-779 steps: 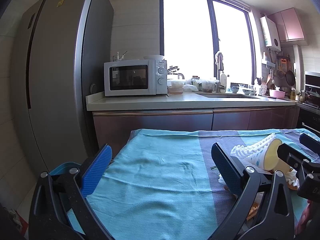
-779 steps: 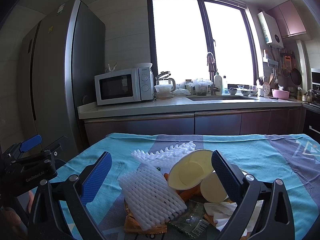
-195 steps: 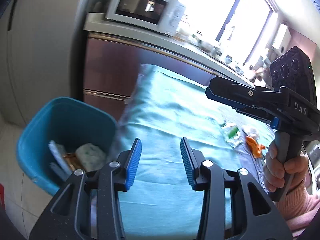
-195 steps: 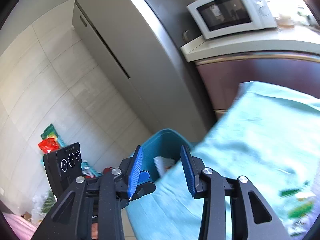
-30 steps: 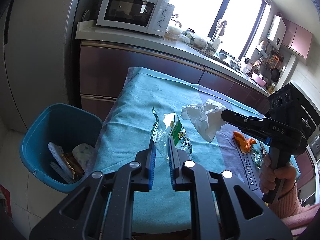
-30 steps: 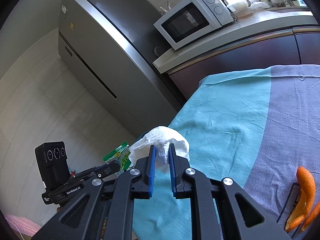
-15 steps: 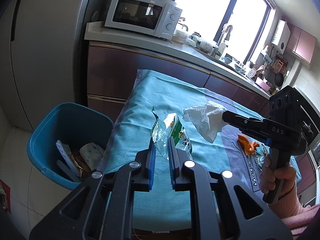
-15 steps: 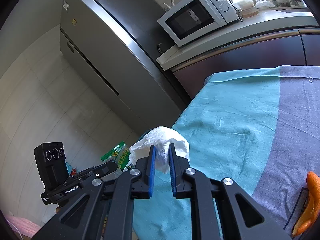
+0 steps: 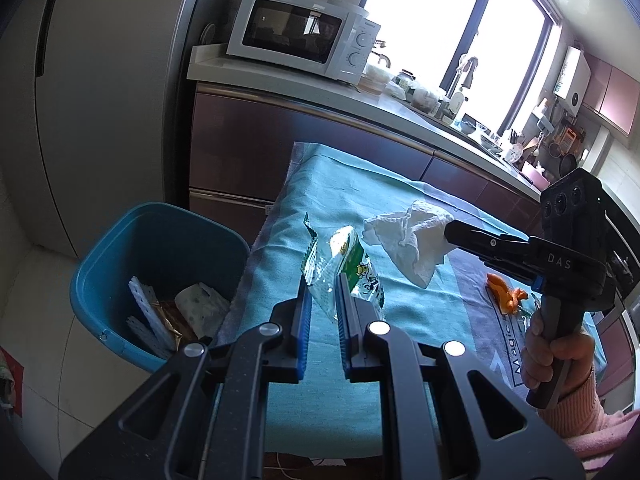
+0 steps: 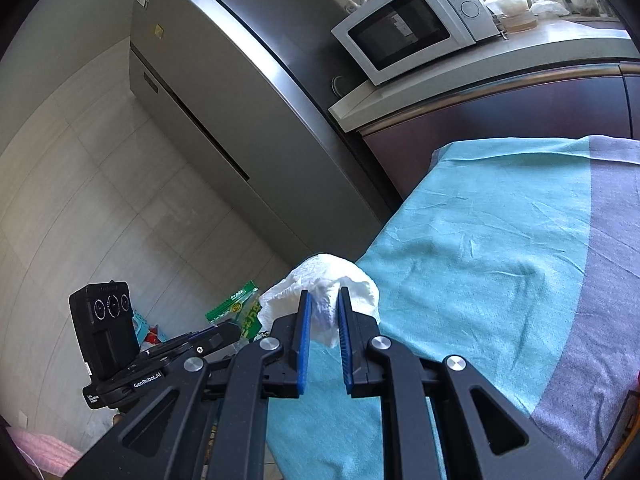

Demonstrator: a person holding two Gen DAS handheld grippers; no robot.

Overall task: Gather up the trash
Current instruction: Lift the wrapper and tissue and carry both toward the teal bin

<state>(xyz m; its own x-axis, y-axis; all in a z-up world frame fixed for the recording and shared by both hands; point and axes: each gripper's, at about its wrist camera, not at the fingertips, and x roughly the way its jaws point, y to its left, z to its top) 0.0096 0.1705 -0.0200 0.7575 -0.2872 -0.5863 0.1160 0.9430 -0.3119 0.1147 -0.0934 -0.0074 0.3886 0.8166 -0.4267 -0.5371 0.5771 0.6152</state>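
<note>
Clamping a crinkled green-and-clear plastic snack wrapper (image 9: 348, 268) between its blue-padded fingers, the left gripper (image 9: 322, 300) holds it in the air above the near left part of the table, jaws drawn nearly together on the thin film. Just below and to the left of it stands the blue plastic trash bin (image 9: 120, 264) on the tiled floor, against the table's end; inside lie white foam netting strips (image 9: 150, 320), a brown wrapper and a pale rounded piece. Beside the left gripper, to its right, the right gripper (image 10: 322, 316) is closed on a crumpled white paper tissue (image 10: 324, 280), which bulges out above and around its blue pads and hangs clear of the cloth. A hand (image 9: 556, 356) in a pink sleeve grips that tool's handle. Under both spreads the teal and grey-purple tablecloth (image 9: 352, 196), with scraps of orange peel (image 9: 504, 292) lying on the grey part near the right hand. Beyond the table runs a pale kitchen counter with dark cabinet fronts (image 9: 240, 144), a white microwave oven (image 9: 304, 36) on it, a tall steel refrigerator (image 10: 224, 96) at its left end, and a bright window (image 9: 448, 24) behind.
</note>
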